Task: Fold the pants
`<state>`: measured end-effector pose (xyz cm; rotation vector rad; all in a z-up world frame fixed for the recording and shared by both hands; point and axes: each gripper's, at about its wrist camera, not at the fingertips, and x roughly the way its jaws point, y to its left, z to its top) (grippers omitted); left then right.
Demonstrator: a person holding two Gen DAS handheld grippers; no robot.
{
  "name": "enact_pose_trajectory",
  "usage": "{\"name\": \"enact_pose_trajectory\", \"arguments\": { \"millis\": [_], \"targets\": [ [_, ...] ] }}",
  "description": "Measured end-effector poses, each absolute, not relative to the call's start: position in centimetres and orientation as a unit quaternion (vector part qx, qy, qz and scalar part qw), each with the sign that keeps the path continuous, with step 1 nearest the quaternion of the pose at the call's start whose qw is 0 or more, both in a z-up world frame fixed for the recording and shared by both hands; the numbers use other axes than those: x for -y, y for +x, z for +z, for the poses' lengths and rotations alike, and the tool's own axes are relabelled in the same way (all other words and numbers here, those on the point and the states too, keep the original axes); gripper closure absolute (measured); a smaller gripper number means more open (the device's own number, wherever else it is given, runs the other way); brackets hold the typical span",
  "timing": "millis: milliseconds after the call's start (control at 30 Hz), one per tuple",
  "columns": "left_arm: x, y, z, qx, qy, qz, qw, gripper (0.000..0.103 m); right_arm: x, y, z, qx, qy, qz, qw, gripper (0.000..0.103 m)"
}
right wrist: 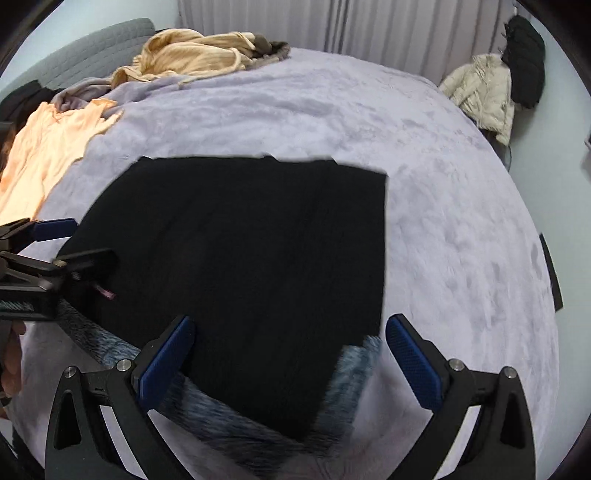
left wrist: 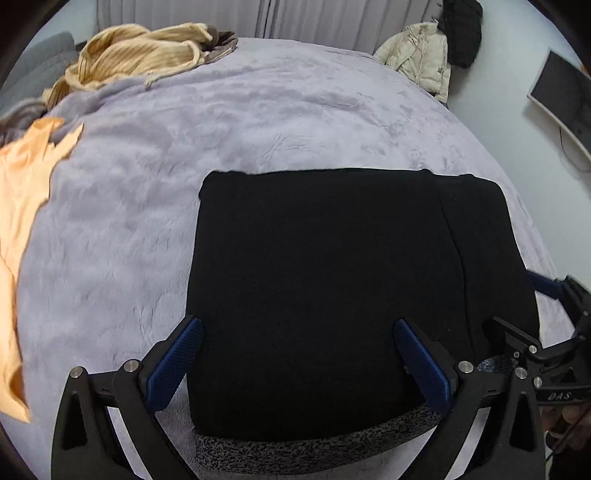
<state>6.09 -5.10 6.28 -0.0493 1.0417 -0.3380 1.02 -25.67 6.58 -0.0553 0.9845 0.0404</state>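
Left wrist view: black pants [left wrist: 332, 288] folded into a compact rectangle, flat on the lavender plush bedspread [left wrist: 155, 192], speckled grey waistband [left wrist: 314, 448] showing along the near edge. Left gripper [left wrist: 299, 363] above that near edge, jaws spread wide, blue pads to either side of the fabric, nothing clamped. Right gripper [left wrist: 543, 332] just off the near right corner of the pants, partly cut off by the frame edge in this view. No bins, baskets or other containers in sight; loose clothing only. Far edge of the pants straight, far left corner square, one lengthwise crease near the right side. Left of the pants, a broad bare stretch of bedspread, ending at an orange garment [left wrist: 22, 229] on the bed's left margin. Beyond the far edge of the pants, more bare bedspread up to a heap of tan ribbed fabric [left wrist: 140, 51] at the head end. Cream jacket [left wrist: 417, 55] and a dark garment [left wrist: 461, 29] hanging well beyond the far right corner of the pants, off the bed. Right wrist view: right gripper [right wrist: 290, 360] over the near right corner of the pants [right wrist: 240, 240], jaws wide apart, empty; corner fabric and waistband [right wrist: 351, 376] motion-blurred. Right of the pants, open bedspread [right wrist: 461, 221] to the bed edge. Left gripper [right wrist: 55, 258] at the left side of the pants; jaw opening cannot be judged from this view.
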Motion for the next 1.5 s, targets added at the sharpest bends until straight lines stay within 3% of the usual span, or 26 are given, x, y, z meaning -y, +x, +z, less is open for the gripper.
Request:
{"name": "enact_pose_trajectory", "arguments": {
  "millis": [100, 300, 500, 633, 733, 933, 1100, 1267, 1500],
  "targets": [
    [3.3, 5.8, 7.5, -0.501, -0.058, -0.156, 0.849, 0.000, 29.1, -0.4, 6.5, -0.479, 0.075, 0.026, 0.874, 0.000],
    [5.6, 8.4, 11.5, -0.461, -0.052, -0.172, 0.869, 0.000, 24.8, -0.9, 13.2, -0.372, -0.023, 0.054, 0.926, 0.000],
    [6.9, 12.9, 7.1, -0.524, -0.033, -0.131, 0.841, 0.000, 22.1, 5.9, 10.1, -0.440, -0.019, 0.100, 0.892, 0.000],
    [6.0, 13.4, 5.7, -0.519, -0.029, -0.149, 0.841, 0.000, 23.9, 6.8, 7.0, -0.463, -0.014, 0.033, 0.886, 0.000],
    [4.1, 12.1, 7.1, -0.507, -0.056, -0.131, 0.850, 0.000, 26.7, 5.3, 7.7, -0.465, 0.066, 0.011, 0.883, 0.000],
    [4.8, 6.2, 9.3, -0.471, -0.058, -0.174, 0.863, 0.000, 22.8, -1.0, 11.7, -0.396, 0.036, 0.083, 0.914, 0.000],
    [5.1, 5.6, 6.7, -0.490, -0.048, -0.166, 0.854, 0.000, 20.9, -0.9, 7.9, -0.445, 0.015, 0.078, 0.892, 0.001],
    [4.9, 2.6, 8.5, -0.458, -0.036, -0.169, 0.872, 0.000, 20.1, -3.2, 9.0, -0.426, 0.006, 0.074, 0.902, 0.000],
    [5.9, 1.4, 6.0, -0.455, 0.017, -0.143, 0.879, 0.000, 20.6, -3.8, 7.3, -0.430, 0.008, 0.073, 0.900, 0.001]
  ]
}}
